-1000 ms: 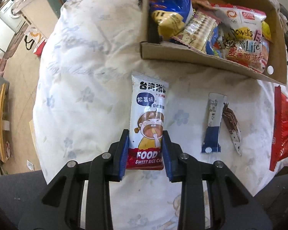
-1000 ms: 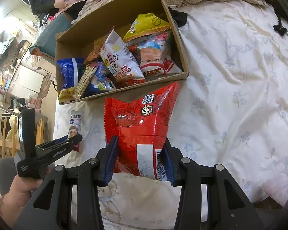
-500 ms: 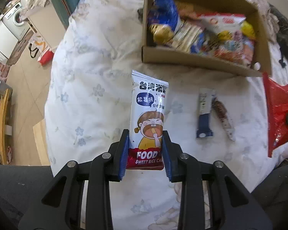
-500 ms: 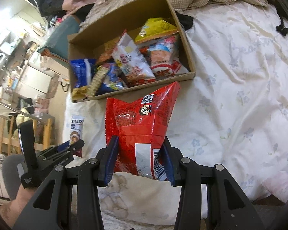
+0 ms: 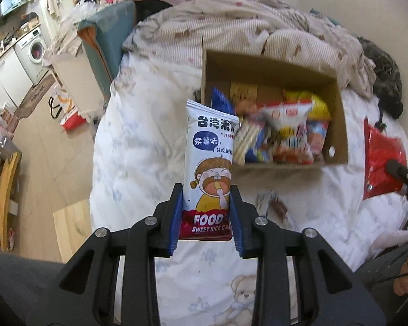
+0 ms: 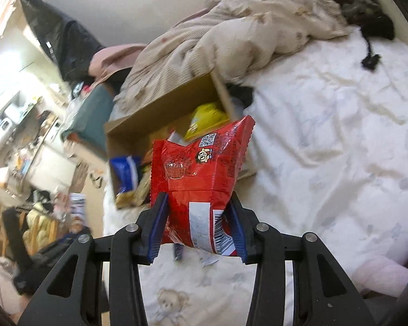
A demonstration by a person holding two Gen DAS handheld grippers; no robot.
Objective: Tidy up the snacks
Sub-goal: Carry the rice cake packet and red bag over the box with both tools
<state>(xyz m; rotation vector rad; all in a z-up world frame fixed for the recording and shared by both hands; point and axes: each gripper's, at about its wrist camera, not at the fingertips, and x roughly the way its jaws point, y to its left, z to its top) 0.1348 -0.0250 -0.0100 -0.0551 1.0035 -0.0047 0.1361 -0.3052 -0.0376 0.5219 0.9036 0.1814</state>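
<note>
Snacks partly boxed; two packets in transit.
Left gripper fingers clamp rice cake packet; right gripper fingers clamp red bag; cardboard box holds several, small wrappers lie loose on bed.

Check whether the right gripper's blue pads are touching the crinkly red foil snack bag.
Touching. The right wrist view shows the right gripper with both blue pads pressed against the red foil snack bag's lower sides, denting the foil.
</note>
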